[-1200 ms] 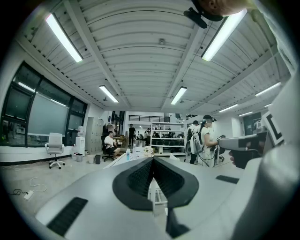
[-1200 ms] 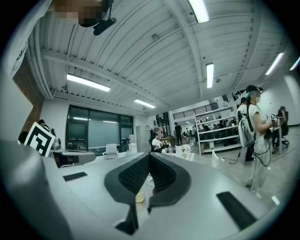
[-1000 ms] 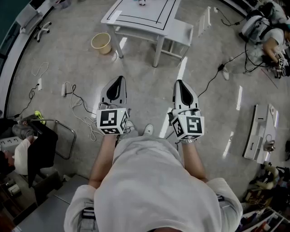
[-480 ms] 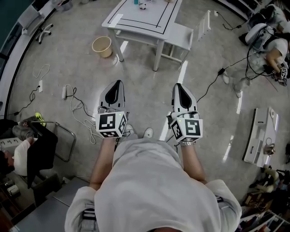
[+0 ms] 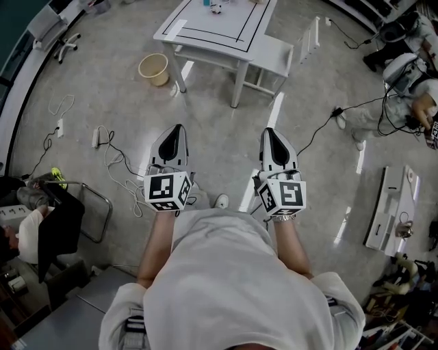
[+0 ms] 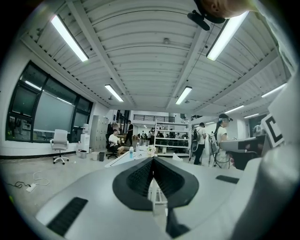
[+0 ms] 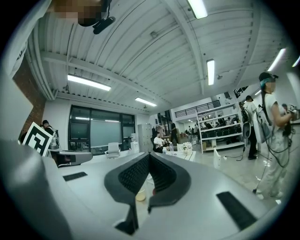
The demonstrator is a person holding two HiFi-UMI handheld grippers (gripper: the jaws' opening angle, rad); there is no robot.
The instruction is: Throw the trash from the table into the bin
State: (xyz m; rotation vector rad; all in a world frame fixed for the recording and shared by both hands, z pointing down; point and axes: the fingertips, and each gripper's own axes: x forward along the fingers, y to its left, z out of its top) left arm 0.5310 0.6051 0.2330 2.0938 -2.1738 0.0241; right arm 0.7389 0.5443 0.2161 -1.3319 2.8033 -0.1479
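Head view: the smooth grey left gripper and right gripper point across a glossy grey floor toward a white rectangular counter. Small trash sits at its far end, too tiny to tell its axis, and a round tan bin stands upright to its left. Left gripper view: the ribbed black jaws meet on nothing. Right gripper view: the jaws are likewise closed and empty.

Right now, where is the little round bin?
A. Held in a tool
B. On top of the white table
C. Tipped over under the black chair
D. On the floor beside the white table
D: the head view shows the tan bin standing upright on the floor, just to the left of the white table and apart from its leg.
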